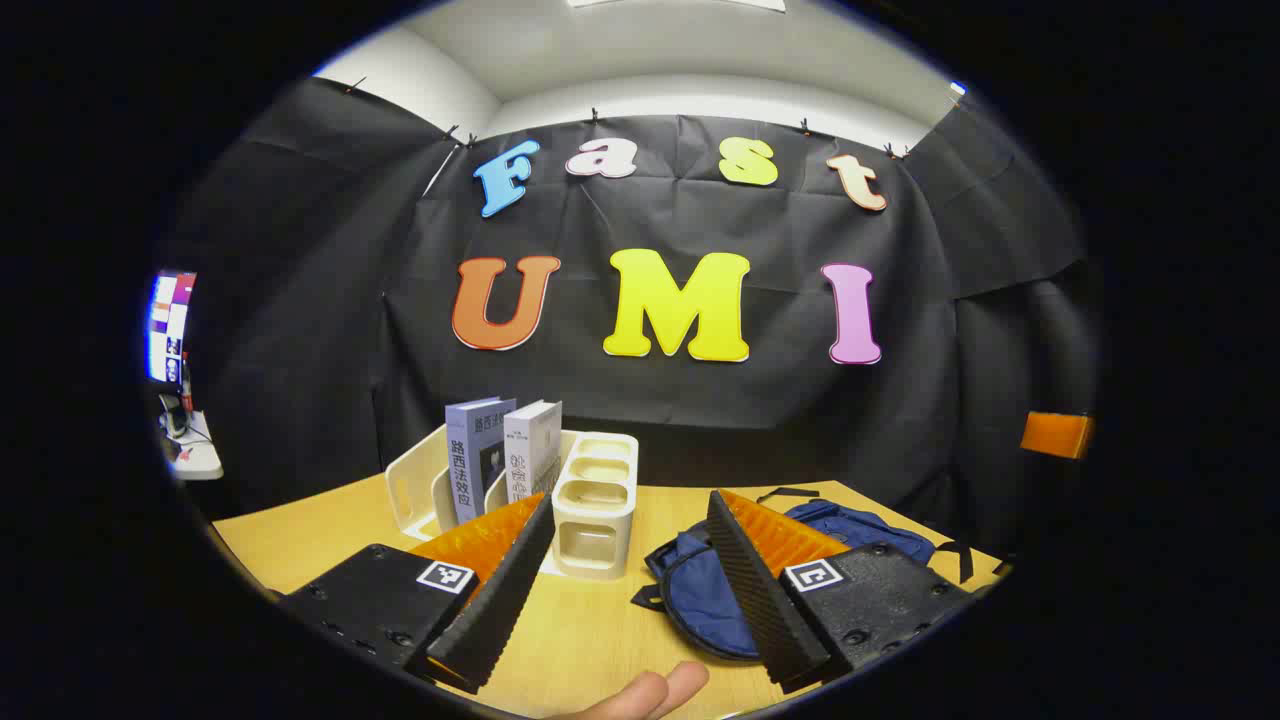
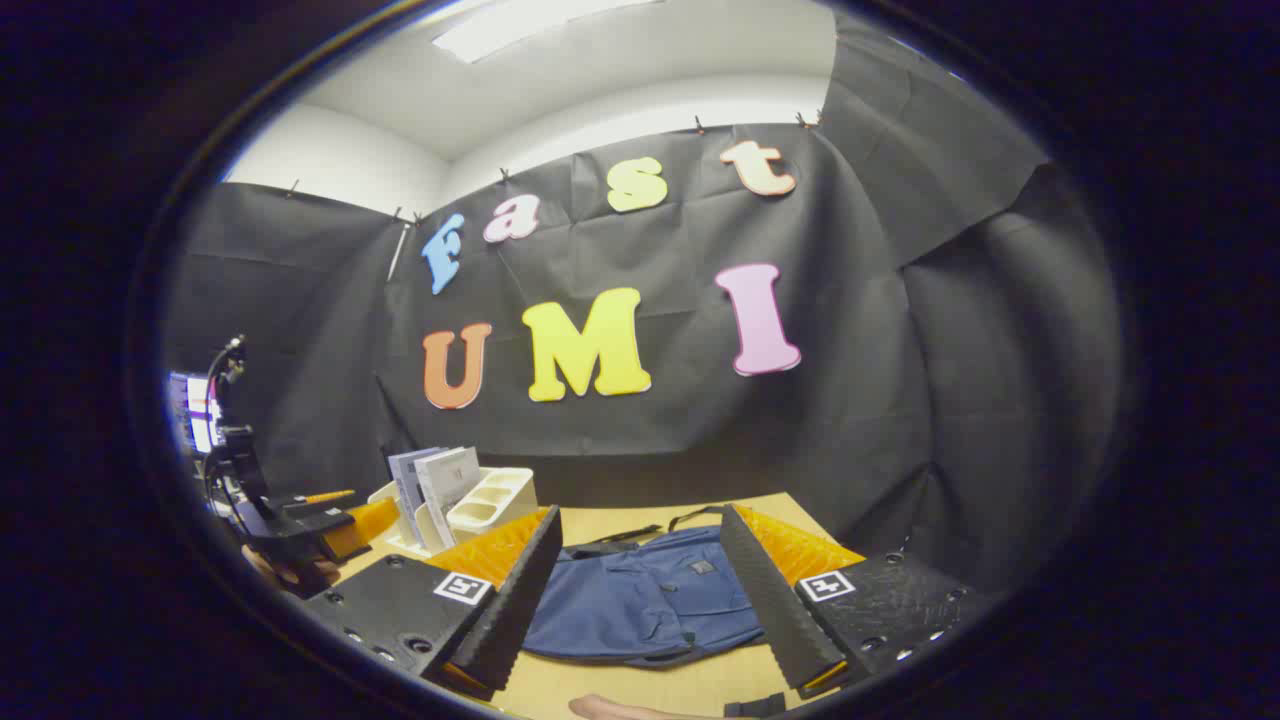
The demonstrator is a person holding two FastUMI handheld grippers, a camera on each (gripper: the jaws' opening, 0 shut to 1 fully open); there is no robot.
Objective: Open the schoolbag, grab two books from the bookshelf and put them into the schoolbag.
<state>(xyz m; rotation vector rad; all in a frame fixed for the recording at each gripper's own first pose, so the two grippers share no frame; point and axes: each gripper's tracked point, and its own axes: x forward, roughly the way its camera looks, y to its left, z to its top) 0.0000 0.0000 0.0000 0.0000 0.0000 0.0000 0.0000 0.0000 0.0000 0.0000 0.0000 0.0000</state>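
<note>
Right gripper view: schoolbag [image 2: 640, 600] lies just beyond wide-open, empty right hand-held gripper [image 2: 640, 590].

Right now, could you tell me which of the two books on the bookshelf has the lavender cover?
It is the taller book, on the left in the left gripper view; the white book beside it, nearer the bookshelf's cup-like compartments, stands slightly shorter.

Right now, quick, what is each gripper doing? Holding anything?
Left gripper: jaws open, holding nothing, above the table.
Right gripper: jaws open, holding nothing, above the schoolbag.
</note>
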